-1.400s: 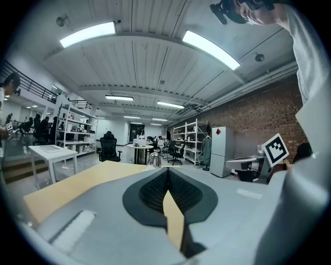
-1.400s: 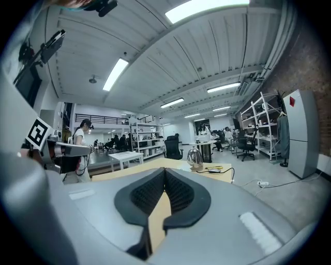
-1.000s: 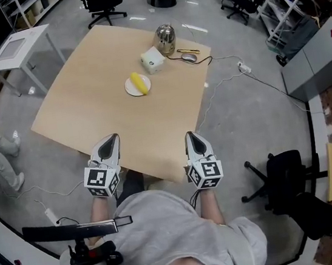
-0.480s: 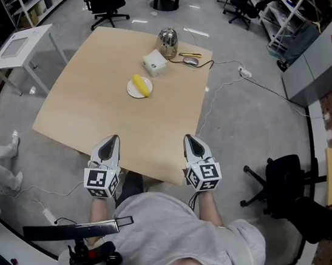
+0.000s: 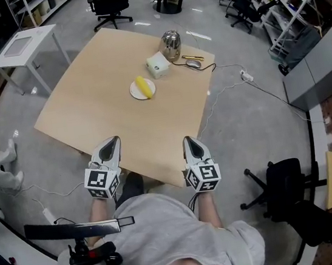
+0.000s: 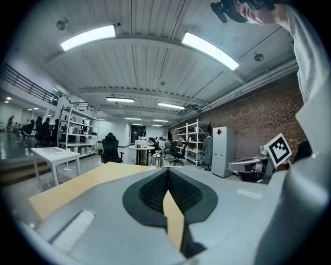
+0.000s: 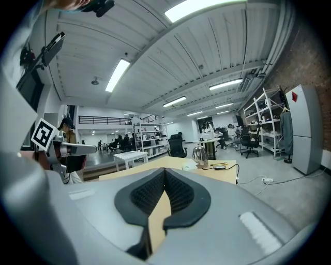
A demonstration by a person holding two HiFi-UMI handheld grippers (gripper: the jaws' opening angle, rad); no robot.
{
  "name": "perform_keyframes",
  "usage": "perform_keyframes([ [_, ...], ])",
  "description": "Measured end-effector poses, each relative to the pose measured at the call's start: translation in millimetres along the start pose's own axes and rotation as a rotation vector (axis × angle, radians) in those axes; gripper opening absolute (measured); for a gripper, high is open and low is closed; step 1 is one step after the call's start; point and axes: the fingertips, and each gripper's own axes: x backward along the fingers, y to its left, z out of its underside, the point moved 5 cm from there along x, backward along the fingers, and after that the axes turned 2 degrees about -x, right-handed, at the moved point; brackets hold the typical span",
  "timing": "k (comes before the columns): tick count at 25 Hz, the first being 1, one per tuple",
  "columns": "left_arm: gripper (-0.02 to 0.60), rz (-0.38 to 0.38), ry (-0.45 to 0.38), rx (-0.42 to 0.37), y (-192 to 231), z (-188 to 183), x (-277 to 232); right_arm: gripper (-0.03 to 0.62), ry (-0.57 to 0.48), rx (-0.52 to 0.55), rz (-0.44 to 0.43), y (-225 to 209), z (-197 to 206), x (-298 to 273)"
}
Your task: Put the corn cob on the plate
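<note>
A yellow corn cob lies on a small white plate in the far half of the light wooden table. My left gripper and right gripper hover at the table's near edge, far from the plate. Both are shut with nothing between their jaws. In the left gripper view the black pads meet along a thin line. The right gripper view shows its pads pressed together the same way, with the table stretching ahead.
Behind the plate stand a white box and a shiny metal kettle, with a computer mouse, pens and a cable trailing off the table's right side. A black office chair stands at my right, a small white table at far left.
The grippers have stayed where they were. The head view has shifted slightly, so the table and plate sit a little higher and to the right in the picture.
</note>
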Motion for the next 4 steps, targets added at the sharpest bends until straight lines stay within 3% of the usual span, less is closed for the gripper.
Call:
perform_keyframes([
  [4, 0.020, -0.003, 0.002, 0.002, 1.8, -3.7, 11.0, 0.006, 0.003, -0.005, -0.004, 9.4, -2.6, 4.7],
])
